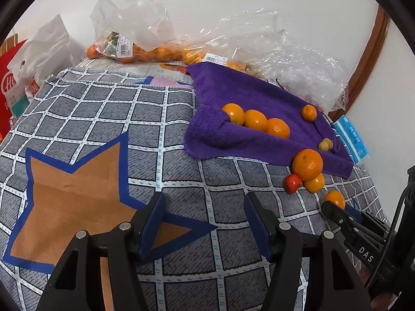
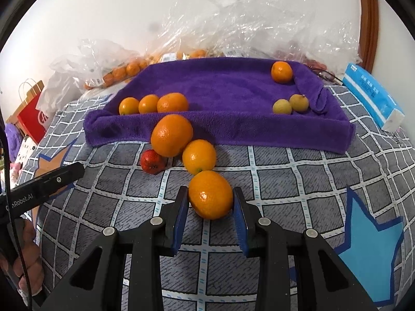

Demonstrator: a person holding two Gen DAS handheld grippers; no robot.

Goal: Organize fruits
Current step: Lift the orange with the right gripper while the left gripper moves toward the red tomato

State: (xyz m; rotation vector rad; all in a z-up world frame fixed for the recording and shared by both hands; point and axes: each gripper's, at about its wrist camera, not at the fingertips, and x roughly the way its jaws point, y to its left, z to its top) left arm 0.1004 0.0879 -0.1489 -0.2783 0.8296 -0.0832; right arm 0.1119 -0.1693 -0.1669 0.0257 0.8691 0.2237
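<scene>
My right gripper [image 2: 210,200] is shut on an orange [image 2: 210,194] resting on the checked cloth. Just beyond it lie a second orange [image 2: 199,156], a larger orange [image 2: 171,135] and a small red fruit [image 2: 152,161], all in front of the purple towel [image 2: 220,88]. On the towel sit three oranges in a row [image 2: 153,103], one orange at the far right [image 2: 281,71] and two yellow-green fruits [image 2: 290,104]. My left gripper [image 1: 205,213] is open and empty over the cloth, left of the fruit pile [image 1: 307,163]. The towel shows there too [image 1: 249,98].
Clear plastic bags holding oranges [image 1: 135,49] lie behind the towel against the wall. A blue tissue pack [image 2: 373,96] lies to the towel's right. A red paper bag [image 2: 33,114] stands at the far left. The checked cloth [image 1: 109,119] has an orange star patch.
</scene>
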